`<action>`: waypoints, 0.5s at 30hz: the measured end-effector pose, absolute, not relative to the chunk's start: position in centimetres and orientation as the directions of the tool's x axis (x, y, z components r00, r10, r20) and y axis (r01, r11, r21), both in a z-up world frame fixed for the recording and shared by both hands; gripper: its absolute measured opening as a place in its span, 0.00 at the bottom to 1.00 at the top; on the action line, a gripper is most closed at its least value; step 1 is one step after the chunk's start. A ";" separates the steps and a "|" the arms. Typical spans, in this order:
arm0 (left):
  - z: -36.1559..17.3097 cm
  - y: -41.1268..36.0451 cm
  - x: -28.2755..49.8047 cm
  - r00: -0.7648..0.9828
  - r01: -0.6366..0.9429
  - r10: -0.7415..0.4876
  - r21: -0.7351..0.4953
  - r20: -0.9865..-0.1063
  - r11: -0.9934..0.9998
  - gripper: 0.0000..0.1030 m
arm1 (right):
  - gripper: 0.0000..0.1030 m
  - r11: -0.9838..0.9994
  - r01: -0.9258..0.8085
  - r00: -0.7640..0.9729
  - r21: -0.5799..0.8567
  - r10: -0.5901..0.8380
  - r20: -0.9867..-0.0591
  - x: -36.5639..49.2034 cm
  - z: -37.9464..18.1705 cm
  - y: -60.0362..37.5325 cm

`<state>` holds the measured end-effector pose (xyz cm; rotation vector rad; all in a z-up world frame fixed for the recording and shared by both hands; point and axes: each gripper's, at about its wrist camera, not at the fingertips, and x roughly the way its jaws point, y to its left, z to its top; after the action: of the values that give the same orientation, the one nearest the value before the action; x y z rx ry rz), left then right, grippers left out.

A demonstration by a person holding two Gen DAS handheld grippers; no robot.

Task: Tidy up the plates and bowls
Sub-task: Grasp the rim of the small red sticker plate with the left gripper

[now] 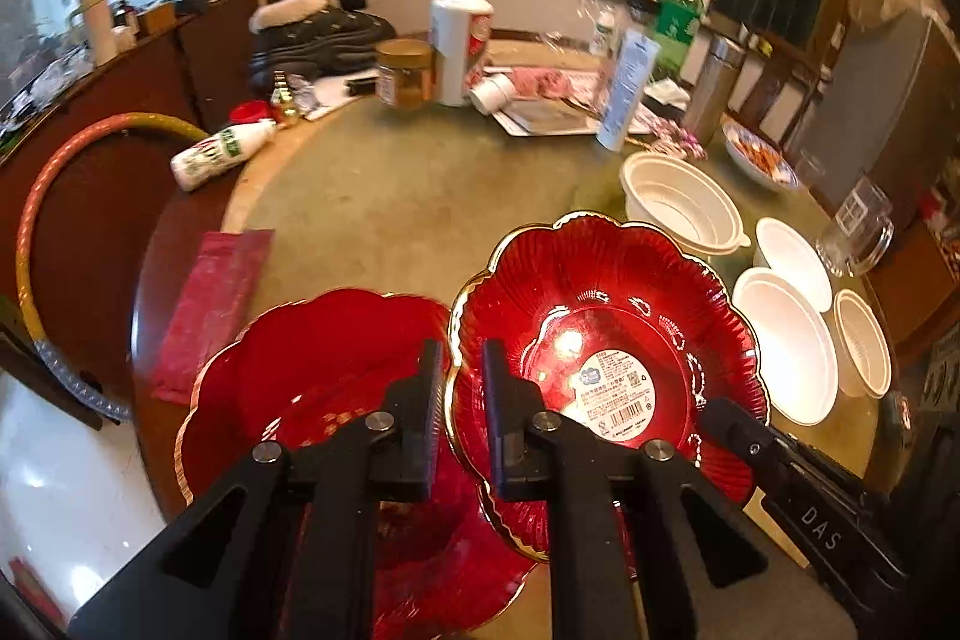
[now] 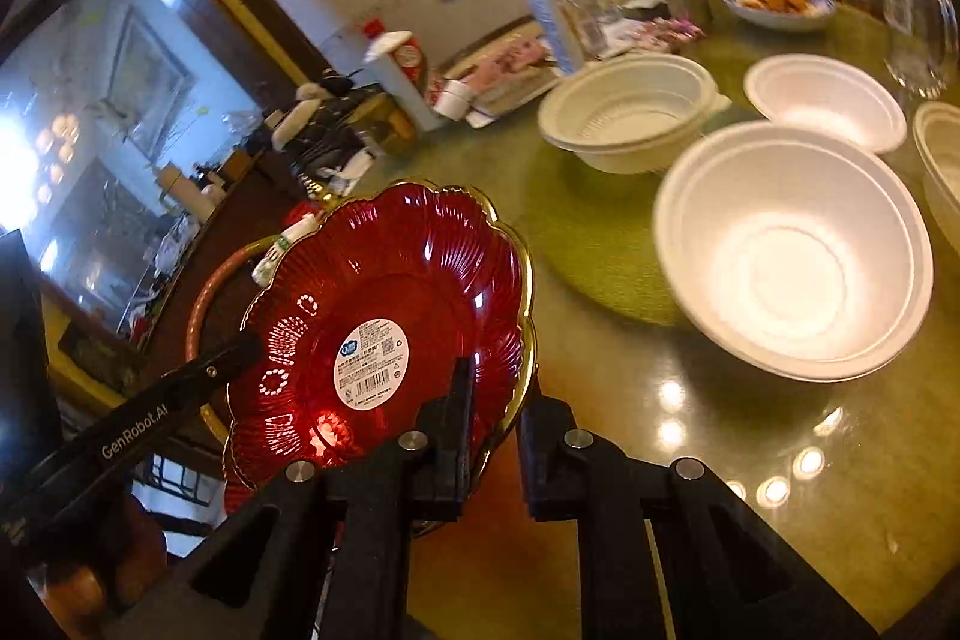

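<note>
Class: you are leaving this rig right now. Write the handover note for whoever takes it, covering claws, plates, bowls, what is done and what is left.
Left claw: closed on the left rim of the labelled plate, it seems.
Right claw: on the same plate's right rim; the plate is held tilted between the two.
A second red plate lies lower, to its left, at the table edge.
Four white bowls sit apart on the table.
Done: one plate lifted.
Left: probably set it on the second plate, then gather the bowls.
</note>
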<state>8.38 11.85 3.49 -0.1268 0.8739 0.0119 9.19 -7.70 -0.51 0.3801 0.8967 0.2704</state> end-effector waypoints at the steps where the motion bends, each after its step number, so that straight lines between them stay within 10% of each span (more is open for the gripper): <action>1: 3.5 12.3 7.9 0.648 -0.074 -0.036 -0.110 -0.760 0.991 0.10 | 0.12 0.905 -0.086 0.601 0.417 0.381 -0.703 8.9 -0.3 -7.1; 15: 3.5 18.5 2.4 0.697 -0.216 0.032 -0.168 -0.716 0.962 0.10 | 0.12 0.908 -0.233 0.577 0.348 0.417 -0.703 6.7 1.1 -0.1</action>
<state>2.39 18.54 3.52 -0.2479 0.7890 0.1399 6.71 -0.07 1.14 0.2276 0.8780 0.3841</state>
